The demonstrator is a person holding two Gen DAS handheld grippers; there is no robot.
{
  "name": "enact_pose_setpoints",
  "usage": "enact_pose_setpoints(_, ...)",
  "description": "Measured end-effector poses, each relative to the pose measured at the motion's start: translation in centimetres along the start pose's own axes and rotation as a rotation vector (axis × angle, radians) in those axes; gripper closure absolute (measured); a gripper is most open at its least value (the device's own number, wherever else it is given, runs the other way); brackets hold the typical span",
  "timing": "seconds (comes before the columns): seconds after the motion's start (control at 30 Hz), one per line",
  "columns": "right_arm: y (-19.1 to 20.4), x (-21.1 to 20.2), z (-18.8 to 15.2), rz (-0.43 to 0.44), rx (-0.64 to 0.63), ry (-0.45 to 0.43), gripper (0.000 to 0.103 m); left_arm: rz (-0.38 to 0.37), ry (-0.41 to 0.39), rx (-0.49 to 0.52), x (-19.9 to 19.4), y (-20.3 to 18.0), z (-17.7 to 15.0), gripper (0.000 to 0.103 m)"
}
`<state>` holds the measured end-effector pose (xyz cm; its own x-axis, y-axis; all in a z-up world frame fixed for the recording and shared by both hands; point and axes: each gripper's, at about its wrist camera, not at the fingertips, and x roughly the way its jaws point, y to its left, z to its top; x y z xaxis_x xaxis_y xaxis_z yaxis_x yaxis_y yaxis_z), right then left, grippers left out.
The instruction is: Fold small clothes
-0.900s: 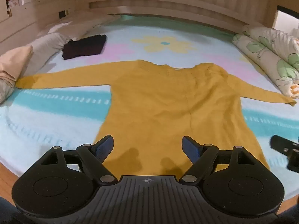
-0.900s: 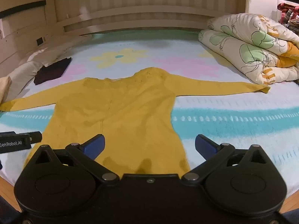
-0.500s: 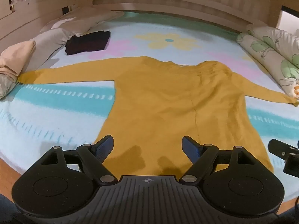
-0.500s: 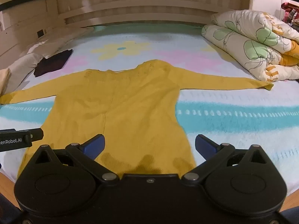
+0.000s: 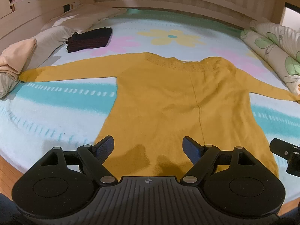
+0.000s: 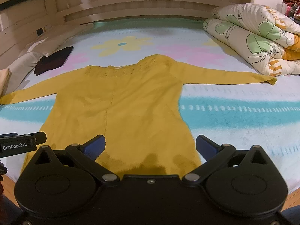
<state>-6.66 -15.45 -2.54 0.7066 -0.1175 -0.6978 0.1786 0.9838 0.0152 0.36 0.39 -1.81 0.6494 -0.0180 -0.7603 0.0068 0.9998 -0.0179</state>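
A mustard-yellow long-sleeved sweater (image 5: pixel 168 101) (image 6: pixel 120 108) lies flat on the bed, collar at the far side, both sleeves spread out sideways, hem at the near edge. My left gripper (image 5: pixel 149 146) hovers above the hem's left half, open, with nothing between its blue pads. Over the hem's right corner my right gripper (image 6: pixel 150 146) stands wide open and empty. Each gripper's tip shows at the edge of the other's view.
A flowered blanket (image 5: pixel 56 116) covers the bed. A folded dark garment (image 5: pixel 90 39) lies at the far left by pillows (image 5: pixel 16 60). A rolled flowered quilt (image 6: pixel 253 37) sits at the right. A wooden headboard (image 6: pixel 142 5) is behind, and the floor (image 5: pixel 9 174) shows below the near edge.
Both views have shifted forward and tilted down slightly, so the sweater looks larger and lower in frame. Both grippers stay open, and the sweater has not moved.
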Motion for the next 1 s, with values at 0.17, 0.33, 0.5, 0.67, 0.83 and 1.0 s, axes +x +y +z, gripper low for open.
enact_pose_setpoints(0.17, 0.06, 0.09, 0.06, 0.003, 0.004, 0.009, 0.001, 0.001, 0.004, 0.000, 0.05, 0.06, 0.02, 0.023)
enact_pose_setpoints(0.33, 0.17, 0.16, 0.07, 0.003, 0.000, 0.011, 0.001, -0.002, 0.001, -0.004, -0.04, 0.09, -0.09, 0.023)
enact_pose_setpoints(0.5, 0.22, 0.31, 0.10, -0.002, -0.007, 0.016, 0.001, -0.004, 0.001, -0.002, -0.12, 0.06, -0.22, 0.023)
enact_pose_setpoints(0.67, 0.31, 0.32, 0.00, -0.003, -0.009, 0.017, 0.001, 0.000, 0.006, -0.003, -0.02, 0.03, -0.10, 0.023)
enact_pose_setpoints(0.83, 0.31, 0.32, -0.02, 0.000, -0.011, 0.021, 0.001, 0.002, 0.010, -0.003, -0.03, 0.01, -0.04, 0.023)
enact_pose_setpoints(1.0, 0.35, 0.36, -0.04, -0.001, -0.016, 0.023, 0.001, 0.002, 0.010, -0.003, -0.02, 0.03, -0.03, 0.023)
